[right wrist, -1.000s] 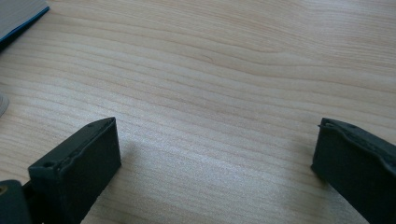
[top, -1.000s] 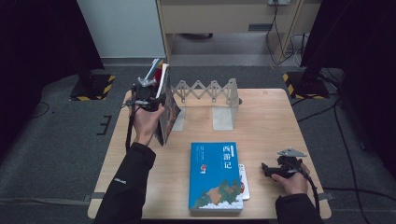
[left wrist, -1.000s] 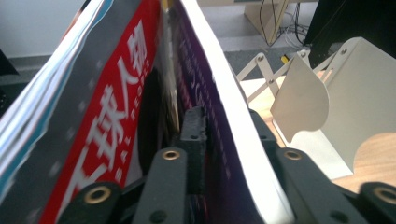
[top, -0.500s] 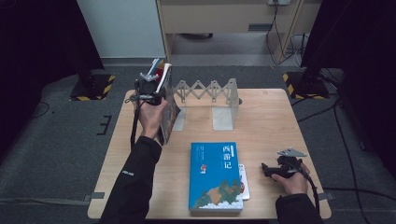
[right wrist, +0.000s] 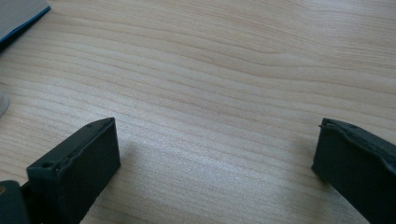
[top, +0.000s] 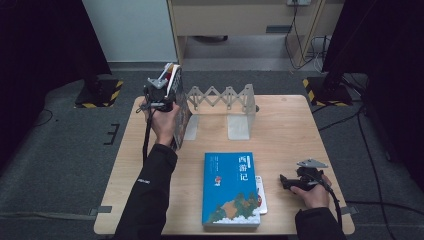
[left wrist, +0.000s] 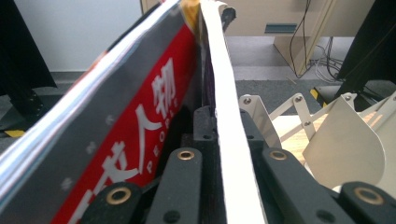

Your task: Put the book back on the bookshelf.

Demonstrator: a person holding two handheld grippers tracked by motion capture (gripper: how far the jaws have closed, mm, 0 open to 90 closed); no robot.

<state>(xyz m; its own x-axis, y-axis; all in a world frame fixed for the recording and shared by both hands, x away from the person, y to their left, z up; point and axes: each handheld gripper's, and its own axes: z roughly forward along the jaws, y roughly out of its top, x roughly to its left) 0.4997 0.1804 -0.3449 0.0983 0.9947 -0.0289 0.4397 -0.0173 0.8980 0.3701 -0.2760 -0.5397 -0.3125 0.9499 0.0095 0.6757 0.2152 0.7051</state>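
A magazine (top: 180, 107) with a red cover (left wrist: 140, 126) stands on edge at the left end of a white accordion book rack (top: 225, 97), leaning a little. My left gripper (top: 169, 97) is shut on its upper edge; in the left gripper view the white edge of its pages (left wrist: 224, 116) runs up between the black jaws. A blue book (top: 231, 187) lies flat at the front middle of the table. To its right my right gripper (top: 283, 181) rests on the wood, and its jaws (right wrist: 217, 140) stand wide open with nothing between them.
The wooden table (top: 290, 130) has bare room at the right and back right. The rack's white plates (left wrist: 345, 140) stand just right of the magazine. A thin white and red item (top: 262, 197) peeks out from under the blue book's right side.
The left hand has shifted slightly toward the far side with the magazine in its grip. The right gripper has stayed still.
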